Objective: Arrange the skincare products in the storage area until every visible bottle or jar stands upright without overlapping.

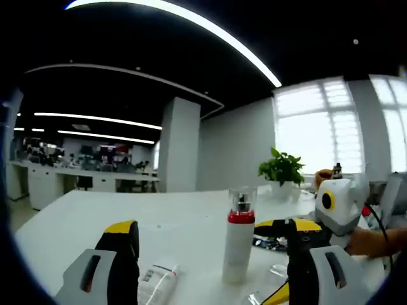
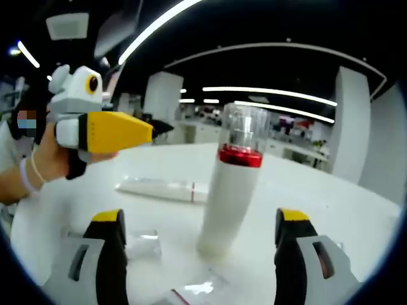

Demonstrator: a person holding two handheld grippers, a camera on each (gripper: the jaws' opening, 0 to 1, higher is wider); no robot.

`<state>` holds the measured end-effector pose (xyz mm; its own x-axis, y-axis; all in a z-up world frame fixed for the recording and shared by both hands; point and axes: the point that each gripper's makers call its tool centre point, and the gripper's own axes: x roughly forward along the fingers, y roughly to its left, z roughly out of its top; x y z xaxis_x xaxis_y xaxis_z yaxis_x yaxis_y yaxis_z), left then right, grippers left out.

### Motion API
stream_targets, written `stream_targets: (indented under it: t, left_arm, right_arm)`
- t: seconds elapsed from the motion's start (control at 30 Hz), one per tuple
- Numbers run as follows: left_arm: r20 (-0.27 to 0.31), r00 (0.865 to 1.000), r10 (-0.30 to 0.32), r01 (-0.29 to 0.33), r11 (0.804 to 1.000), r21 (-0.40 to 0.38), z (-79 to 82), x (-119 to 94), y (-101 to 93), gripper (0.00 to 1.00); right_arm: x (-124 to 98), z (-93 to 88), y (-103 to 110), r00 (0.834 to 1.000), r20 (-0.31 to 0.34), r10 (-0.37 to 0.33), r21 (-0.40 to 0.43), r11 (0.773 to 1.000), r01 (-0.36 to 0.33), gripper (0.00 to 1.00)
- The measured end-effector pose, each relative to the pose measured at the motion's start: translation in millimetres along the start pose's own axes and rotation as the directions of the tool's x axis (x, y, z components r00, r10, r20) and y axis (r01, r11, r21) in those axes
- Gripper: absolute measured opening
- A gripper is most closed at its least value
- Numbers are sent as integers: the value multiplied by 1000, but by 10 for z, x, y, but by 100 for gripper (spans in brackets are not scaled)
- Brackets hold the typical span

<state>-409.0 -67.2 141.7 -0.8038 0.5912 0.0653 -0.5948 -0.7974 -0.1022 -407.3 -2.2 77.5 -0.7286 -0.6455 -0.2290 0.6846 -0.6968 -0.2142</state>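
Observation:
A white bottle [image 1: 238,248] with a red band and a clear cap stands upright on the white table [image 1: 95,216]. In the left gripper view it is ahead of my left gripper [image 1: 208,226], nearer the right jaw and untouched. The left gripper is open. A white tube [image 1: 156,283] lies flat by its left jaw. The right gripper view has the same bottle [image 2: 233,184] upright ahead of my open right gripper [image 2: 200,216], with nothing between the jaws. The tube [image 2: 164,189] lies on its side behind and left of the bottle.
My right gripper [image 1: 280,226] enters the left gripper view from the right, held by a hand [image 1: 375,241]. My left gripper [image 2: 127,130] shows at upper left in the right gripper view. Clear plastic pieces [image 2: 144,244] lie near the jaws. A potted plant [image 1: 282,169] stands at the table's far edge.

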Motion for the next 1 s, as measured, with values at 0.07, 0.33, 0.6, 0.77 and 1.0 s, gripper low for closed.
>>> stream_targets:
  t: [0.07, 0.33, 0.6, 0.77, 1.0]
  left_arm:
    - [-14, 1000, 1, 0, 1000, 14, -28, -13, 33, 100]
    - [-4, 1000, 0, 0, 999, 44, -31, -142, 88, 100]
    - [-46, 999, -17, 20, 997, 77, -312, -37, 105, 96]
    - [-34, 998, -51, 52, 999, 13, -267, -54, 70, 95]
    - [-17, 999, -31, 31, 999, -9, -244, -67, 137, 90]
  right_arm:
    - [33, -31, -6, 1000, -14, -7, -14, 1000, 7, 95]
    - [83, -11, -110, 999, 30, -35, 41, 999, 34, 91]
    - [186, 151, -242, 989, 131, -75, 122, 991, 59, 77]
    - [196, 46, -358, 988, 113, -103, 129, 988, 89, 68]
    - [252, -10, -432, 988, 112, -103, 167, 982, 83, 57]
